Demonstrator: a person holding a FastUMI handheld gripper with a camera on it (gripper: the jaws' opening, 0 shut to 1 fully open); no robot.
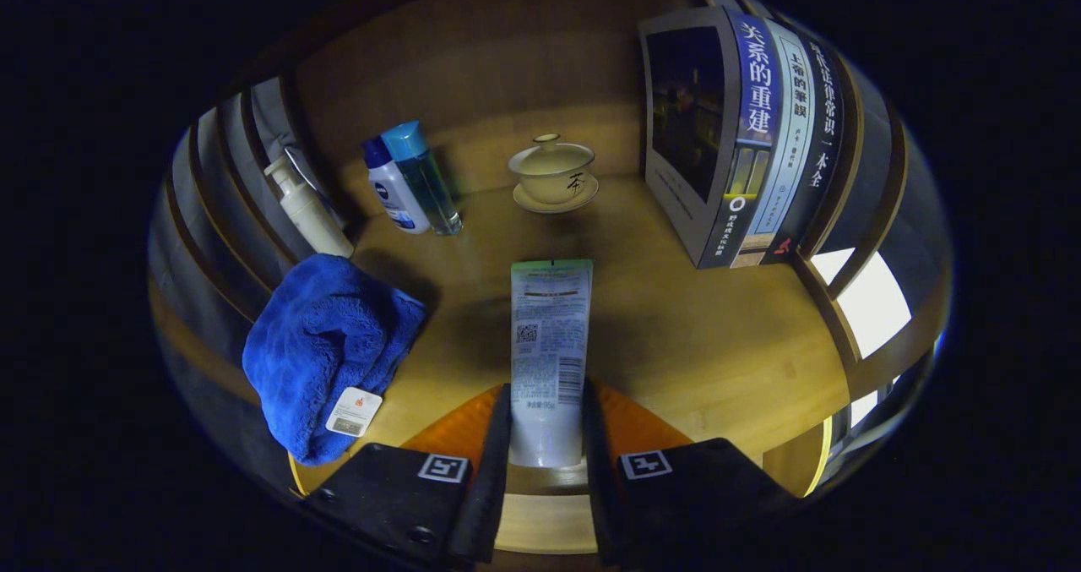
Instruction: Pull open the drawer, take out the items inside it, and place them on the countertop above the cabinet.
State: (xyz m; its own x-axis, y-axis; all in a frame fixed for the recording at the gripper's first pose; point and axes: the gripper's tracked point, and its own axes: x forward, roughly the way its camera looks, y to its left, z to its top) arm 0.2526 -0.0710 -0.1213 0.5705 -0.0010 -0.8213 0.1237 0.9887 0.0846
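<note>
A white squeeze tube (550, 344) with a green end and printed back label sticks out forward from between my fingers. My gripper (546, 424) is shut on the tube near its cap end, one finger pressing on each side. The tube hangs just above the wooden countertop (701, 344), pointing toward the back. To the left of the fingers a folded blue towel (325, 348) with a white tag lies at the countertop's edge.
At the back stand a lidded tea bowl on a saucer (553, 175), a blue-capped white bottle (393, 187) and a clear blue bottle (422, 179). A white pump bottle (304, 209) stands far left. Upright books (743, 141) fill the back right.
</note>
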